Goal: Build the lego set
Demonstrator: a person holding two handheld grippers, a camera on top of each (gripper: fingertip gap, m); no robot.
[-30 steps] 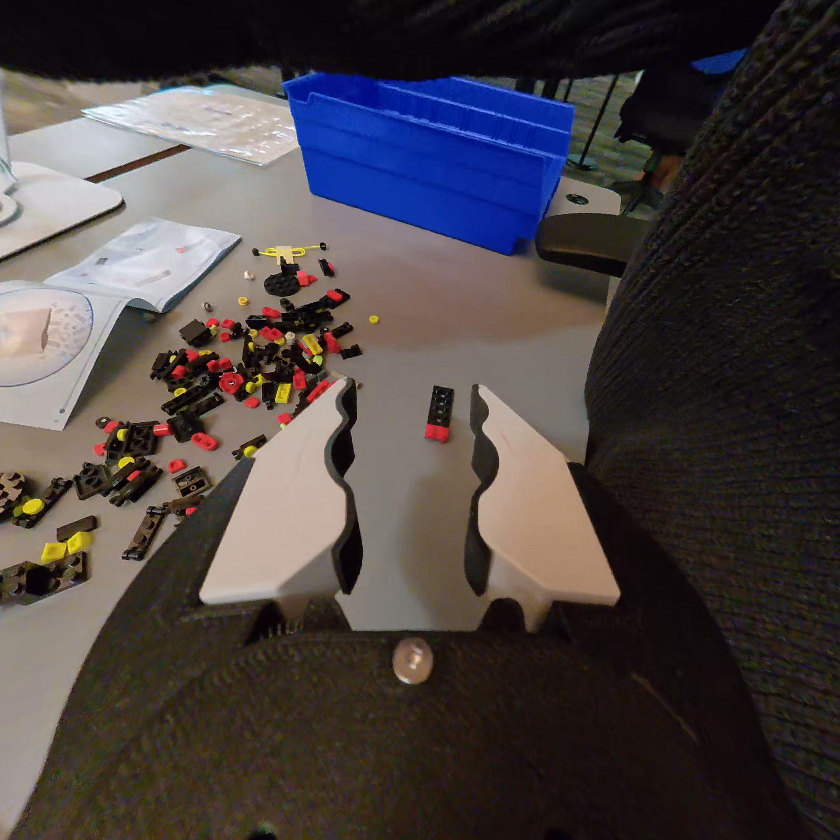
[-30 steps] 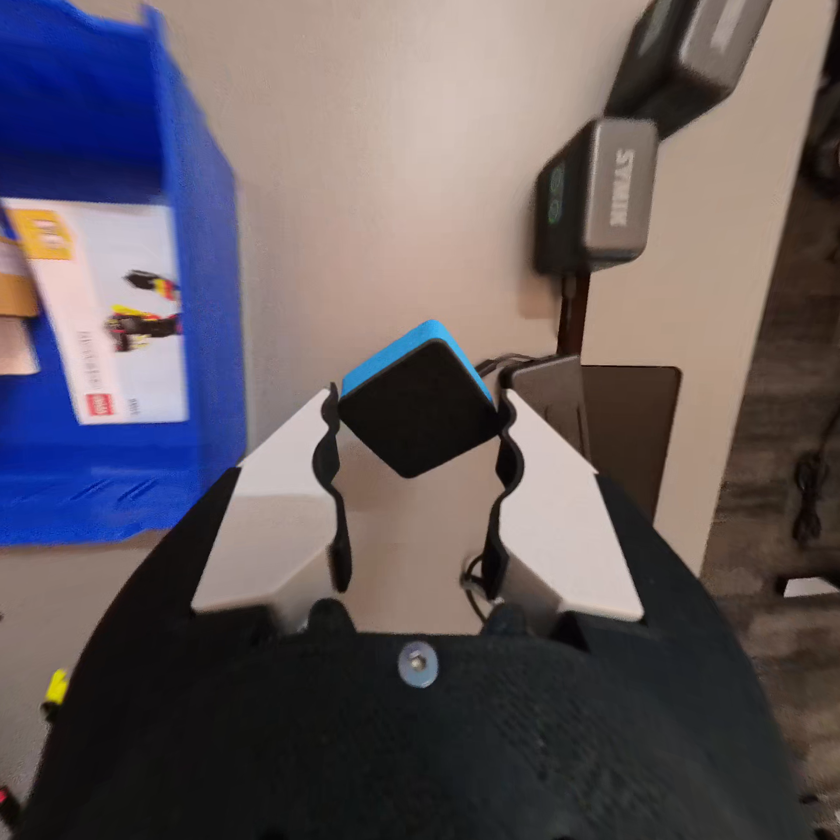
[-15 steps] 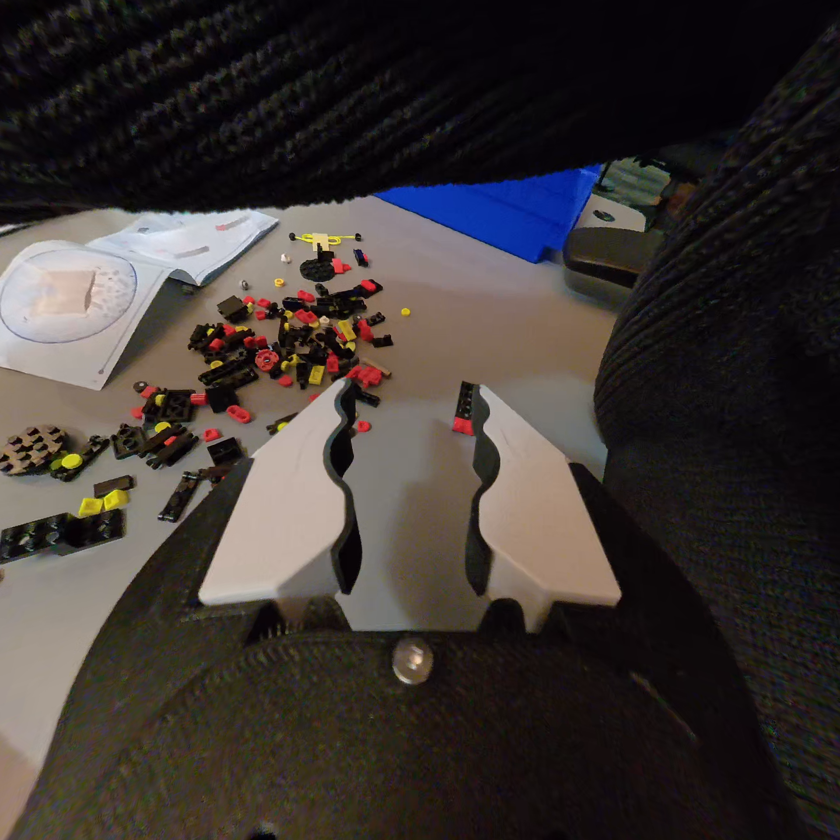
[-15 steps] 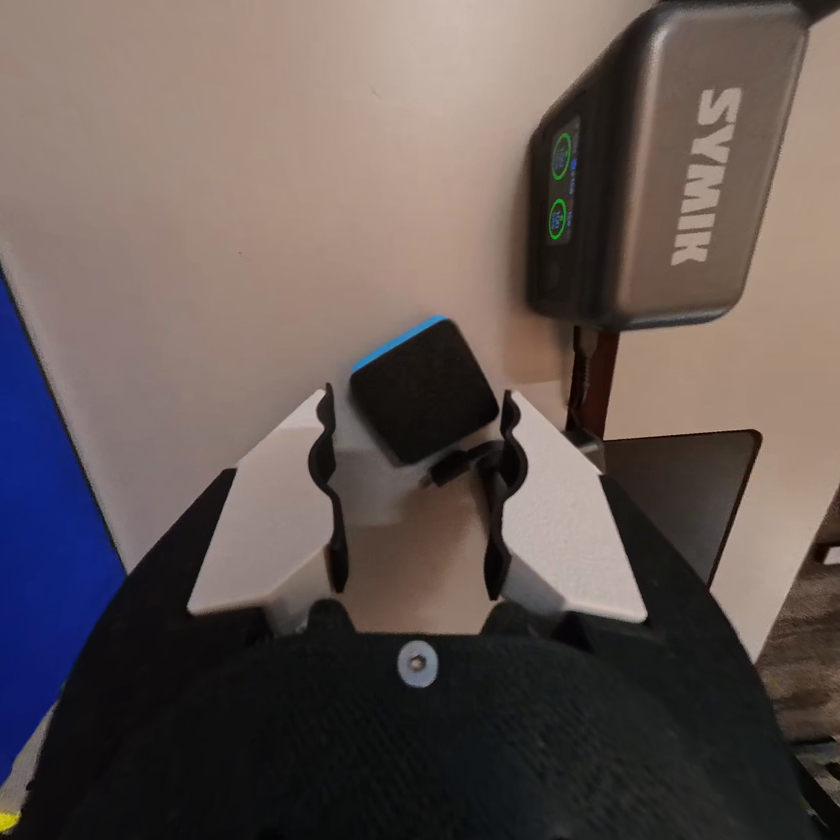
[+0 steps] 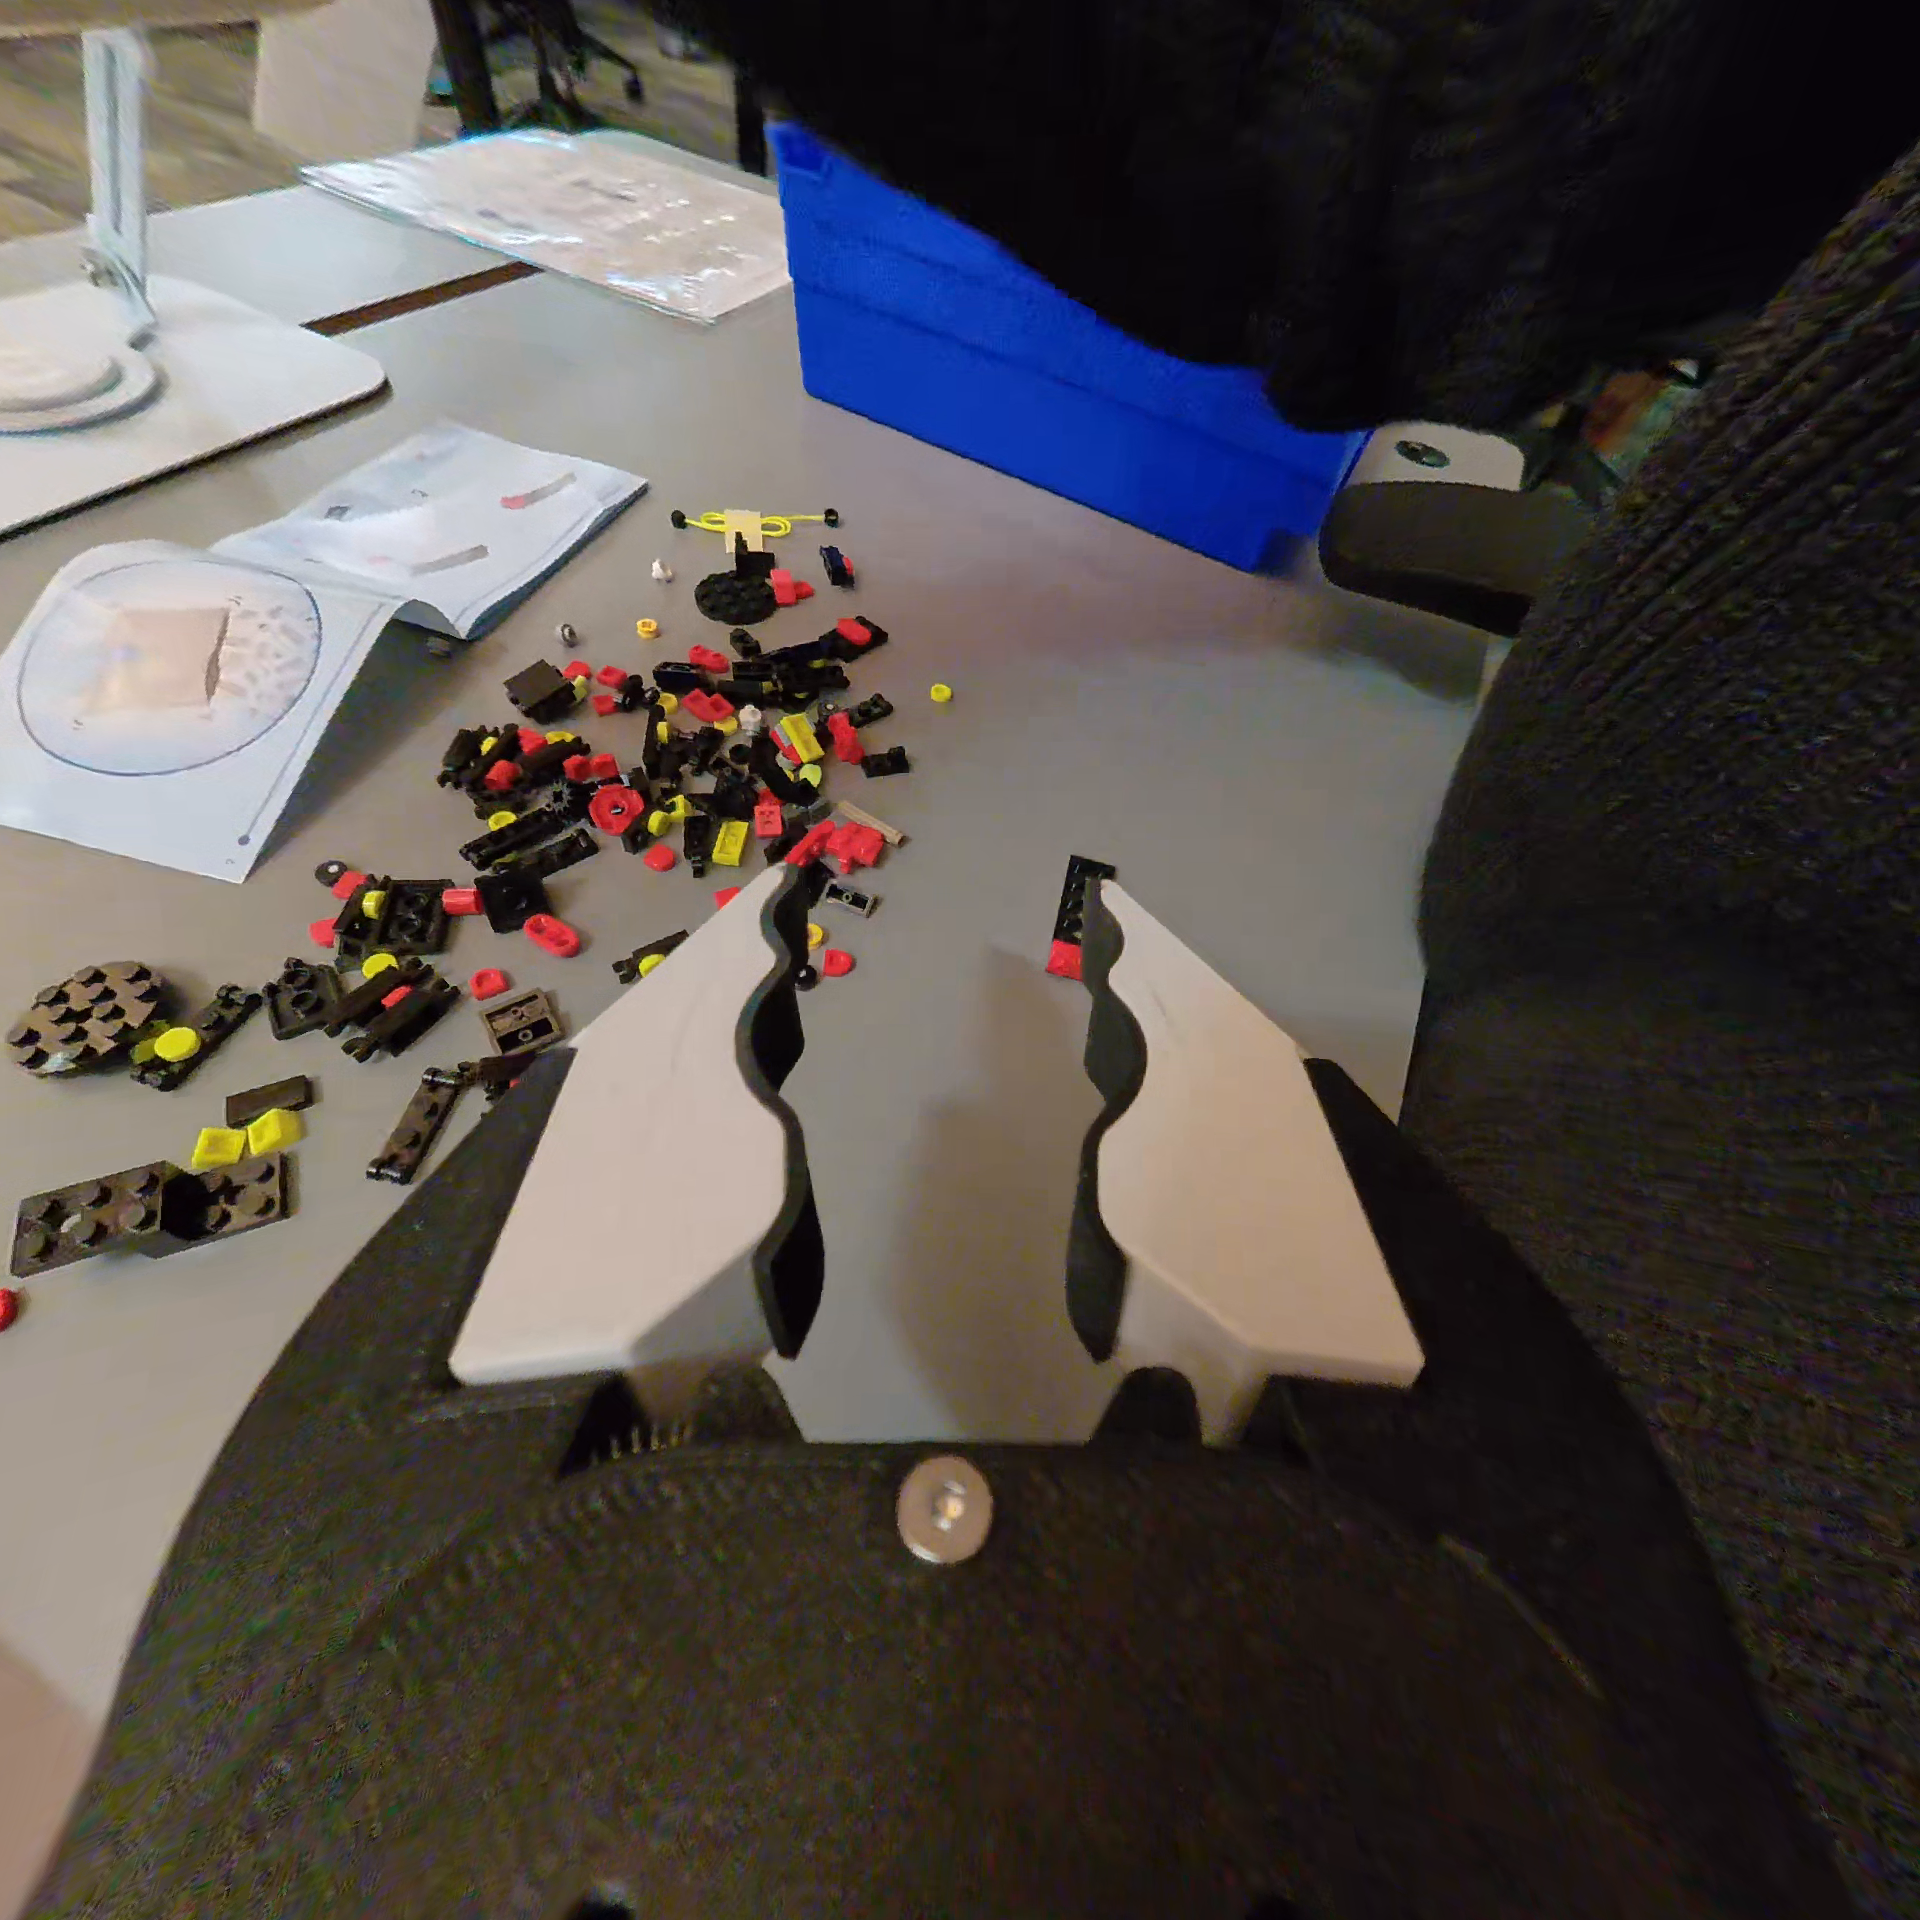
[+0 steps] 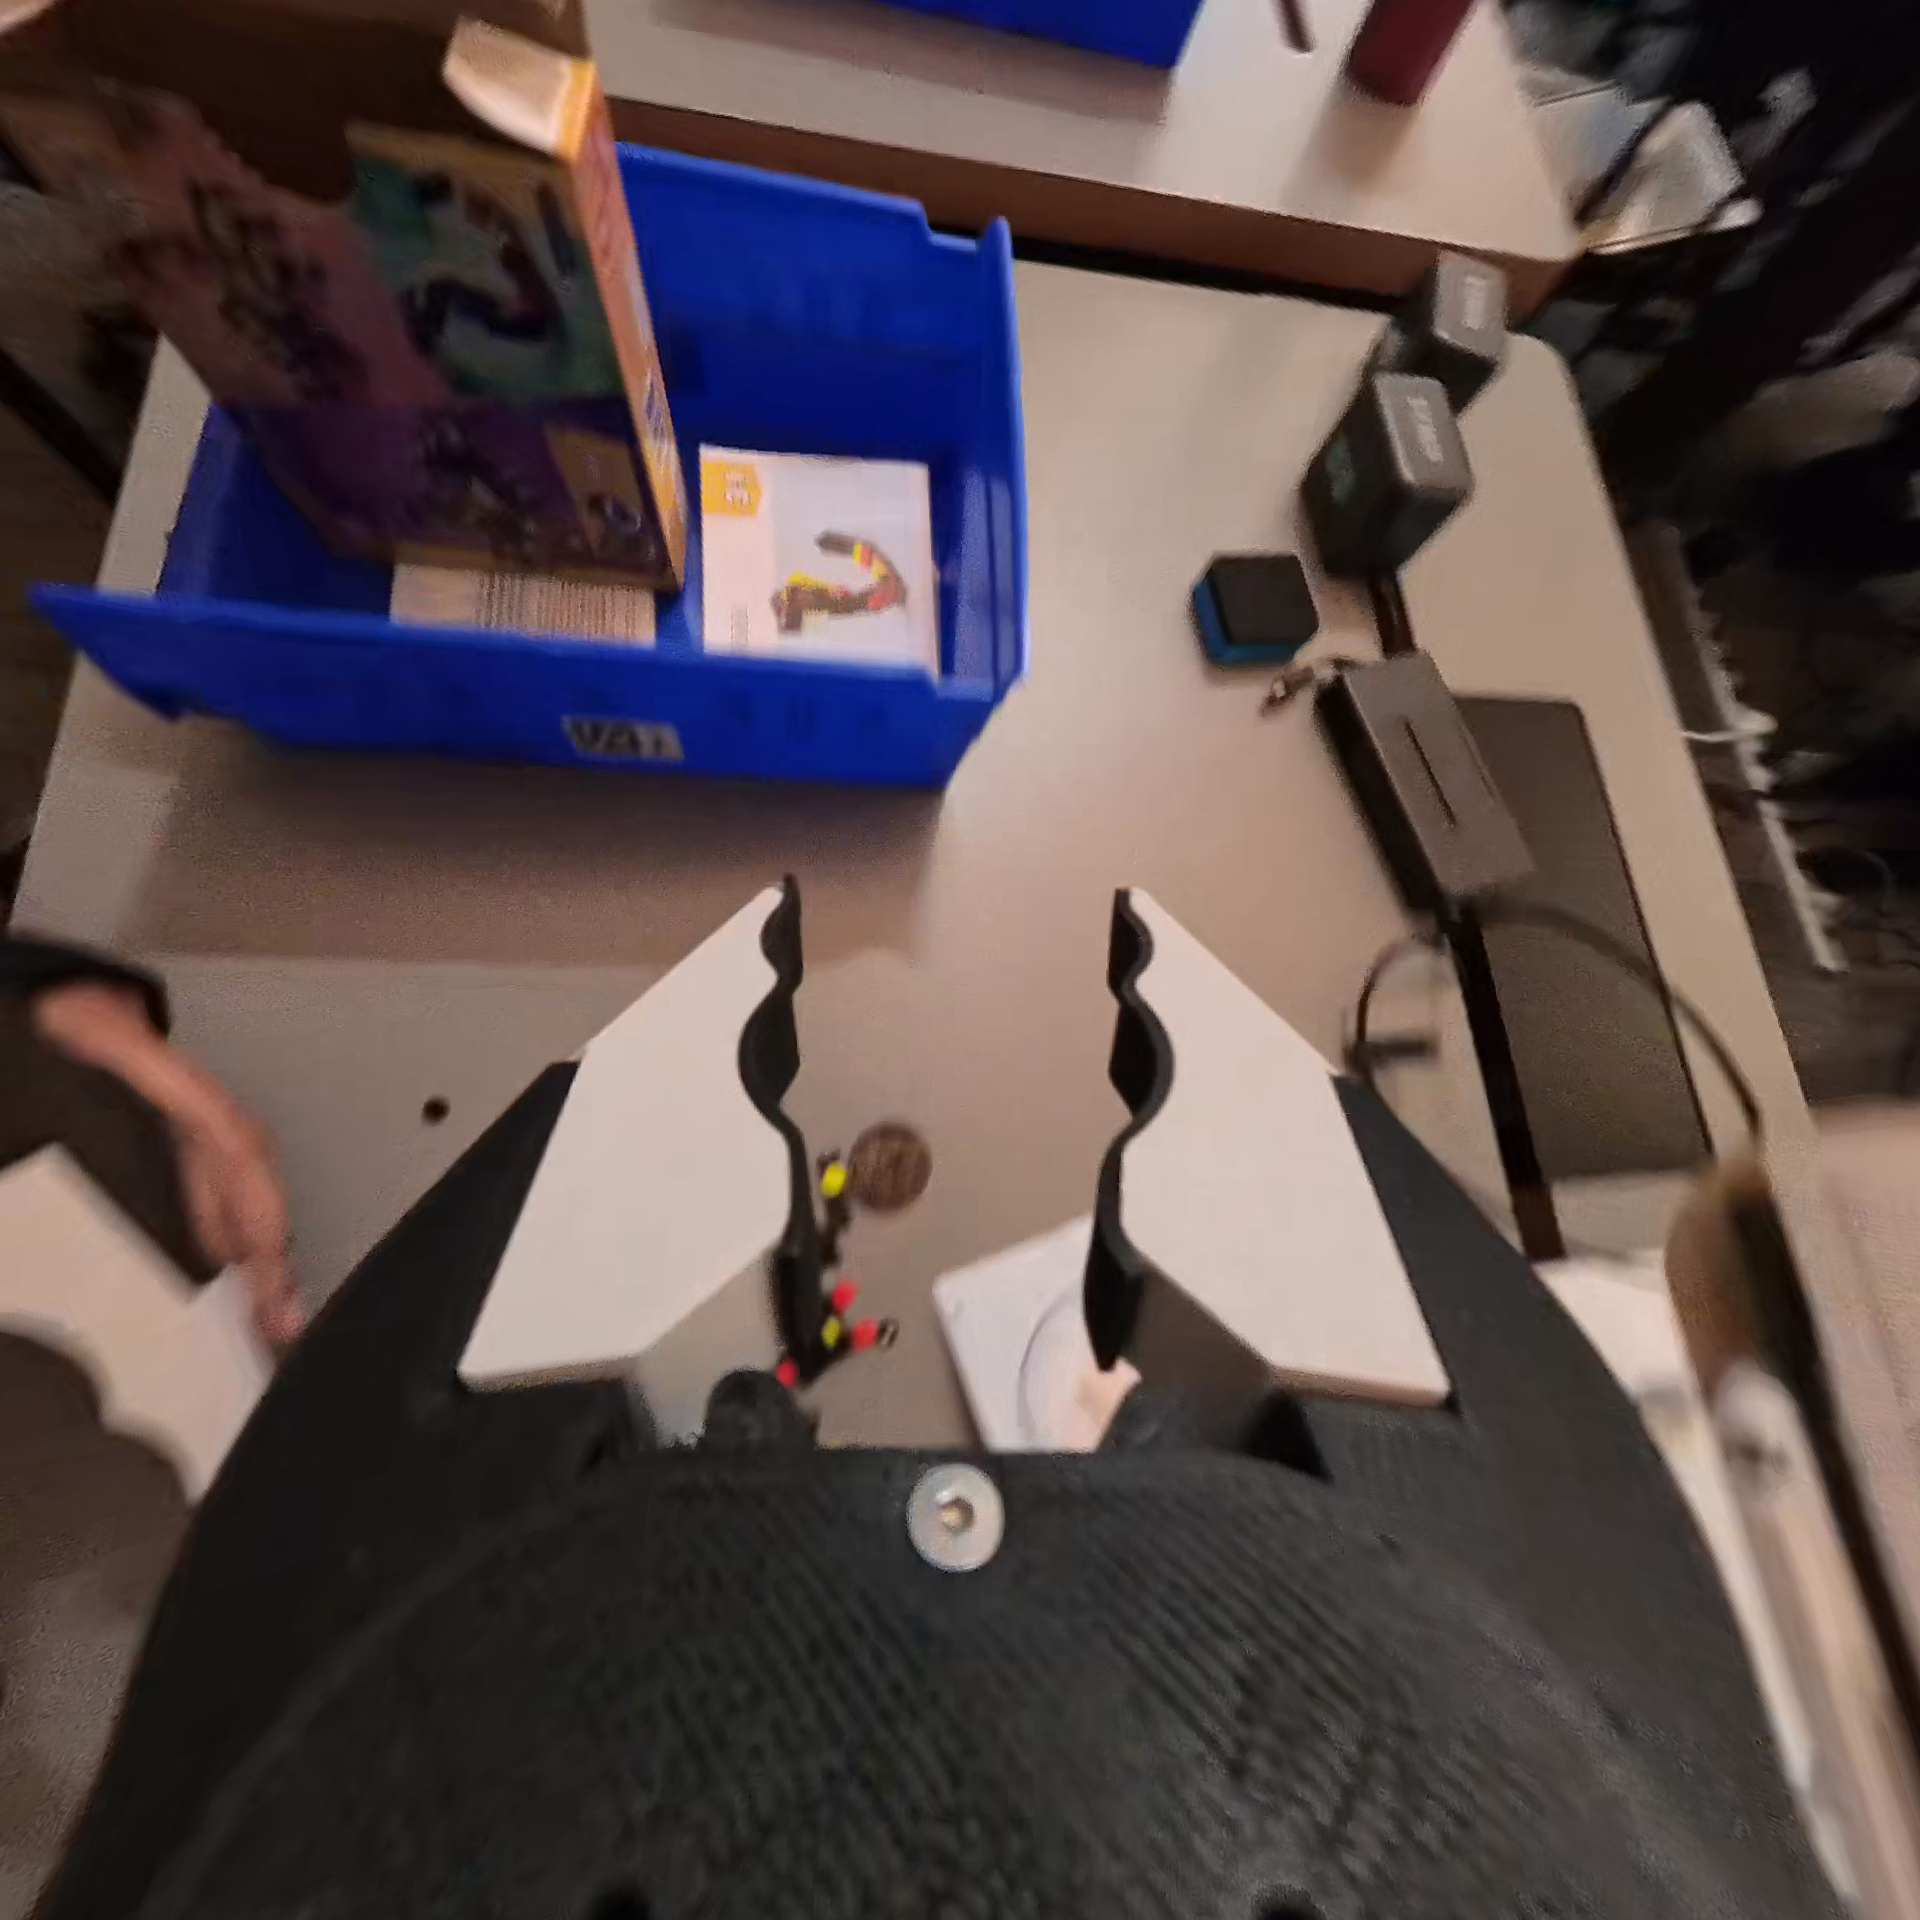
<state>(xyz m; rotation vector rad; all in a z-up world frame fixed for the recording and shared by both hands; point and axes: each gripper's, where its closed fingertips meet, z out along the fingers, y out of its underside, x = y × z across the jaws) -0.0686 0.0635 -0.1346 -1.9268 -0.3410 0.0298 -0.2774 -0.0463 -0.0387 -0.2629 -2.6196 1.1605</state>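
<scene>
1. The lego pieces, black, red and yellow, lie loose on the grey surface, spread ahead and to the left of the left gripper.
2. A black strip with a red end lies apart from the heap, just beside the tip of the right-hand finger, which partly hides it.
3. The left gripper's jaws stand wide apart with nothing between them; only bare surface shows in the gap.
4. Nearer and to the left lie a round black plate, two yellow pieces and a black plate with a hole.
5. An open booklet lies to the left beyond the heap.
6. A blue bin stands farther ahead, and a clear plastic sleeve lies beyond the booklet.
7. A white stand base sits at the far left.
8. Dark knit fabric fills the right side and top of the left wrist view.
9. The right gripper is high above the surface, looking down; its jaws are also wide apart and hold nothing.
10. The right wrist view is blurred. Below its gap, a few lego pieces and a round brown piece show on the surface.
11. Ahead of it the bin holds a tilted box and a leaflet.
12. To the right of the bin lie a small black-and-blue pad, two dark grey blocks and a flat black box.
13. A person's hand shows at the left edge.
</scene>
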